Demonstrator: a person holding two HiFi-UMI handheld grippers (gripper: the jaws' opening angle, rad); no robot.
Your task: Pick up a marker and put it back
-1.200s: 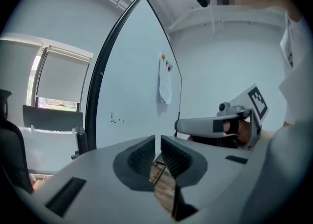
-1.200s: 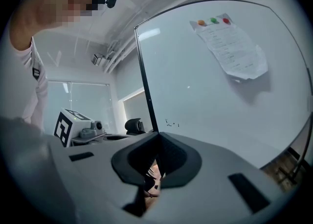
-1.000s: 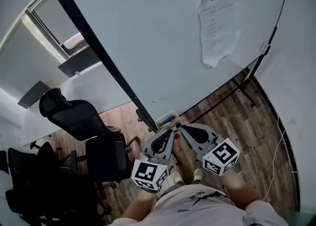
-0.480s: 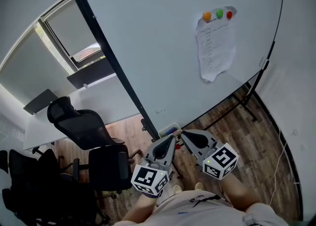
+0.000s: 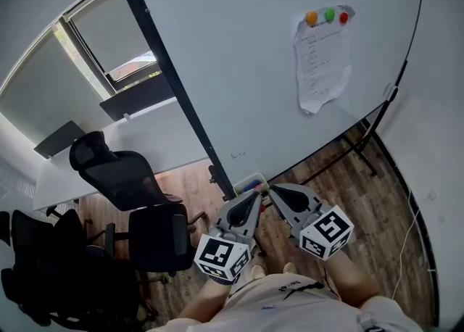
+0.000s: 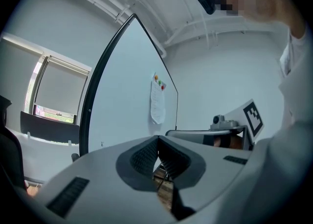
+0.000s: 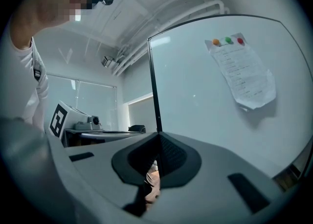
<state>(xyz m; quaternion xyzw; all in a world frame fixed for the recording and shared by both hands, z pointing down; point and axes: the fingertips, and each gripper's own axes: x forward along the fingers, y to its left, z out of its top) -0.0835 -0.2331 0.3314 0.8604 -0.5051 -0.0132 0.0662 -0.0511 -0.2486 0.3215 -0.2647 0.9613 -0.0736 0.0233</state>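
A small clear tray (image 5: 249,180) hangs at the lower edge of the whiteboard (image 5: 239,55), with a blue marker (image 5: 251,177) lying in it. My left gripper (image 5: 258,195) points at the tray from just below it, jaws shut with nothing between them (image 6: 158,140). Close on its right, my right gripper (image 5: 272,188) also has its tips near the tray. Its jaws meet at the tip (image 7: 159,136) and hold nothing. Neither gripper touches the marker.
A paper sheet (image 5: 322,62) hangs on the whiteboard under three coloured magnets. Black office chairs (image 5: 130,185) stand at the left by a white desk (image 5: 145,142). The board's black stand leg (image 5: 362,124) rests on the wooden floor at the right.
Both grippers have risen slightly, their tips now closer to the tray. A red object seen between the tips earlier is no longer visible.
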